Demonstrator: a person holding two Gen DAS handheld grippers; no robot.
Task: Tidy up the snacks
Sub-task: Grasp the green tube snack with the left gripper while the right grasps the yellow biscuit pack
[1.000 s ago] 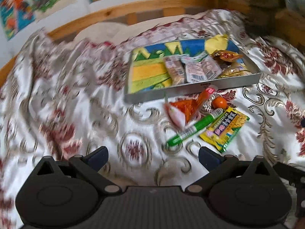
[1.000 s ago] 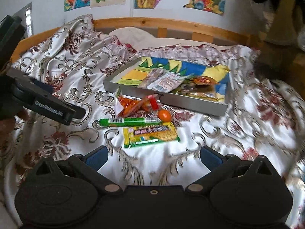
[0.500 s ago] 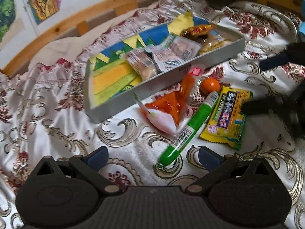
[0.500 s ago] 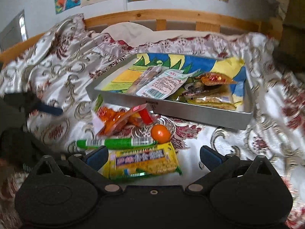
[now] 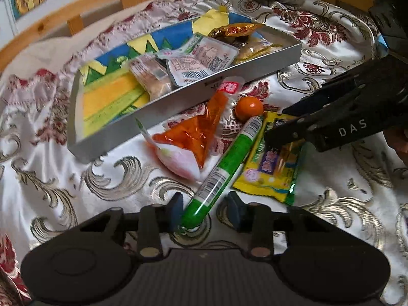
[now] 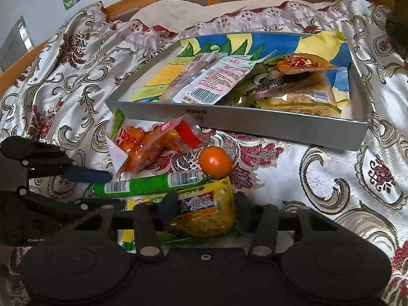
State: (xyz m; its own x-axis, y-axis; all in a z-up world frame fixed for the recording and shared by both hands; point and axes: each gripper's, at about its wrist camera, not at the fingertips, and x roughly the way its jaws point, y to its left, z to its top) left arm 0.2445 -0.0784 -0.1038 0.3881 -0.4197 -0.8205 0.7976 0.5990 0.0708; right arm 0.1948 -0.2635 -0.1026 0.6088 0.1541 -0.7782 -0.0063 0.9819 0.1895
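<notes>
Where writing shows, the right gripper (image 5: 278,130) reads "DAS". Its closing fingers straddle the yellow packet (image 6: 204,211); the left gripper's (image 5: 205,210) closing fingers flank the green stick (image 5: 224,170), grip unclear. Both lie on the bed's floral cover (image 6: 331,178), near the tray (image 6: 267,125).

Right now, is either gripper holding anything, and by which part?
Both have just been closing. Left gripper straddles the near end of the green stick; right gripper pinches the yellow packet across its end.
</notes>
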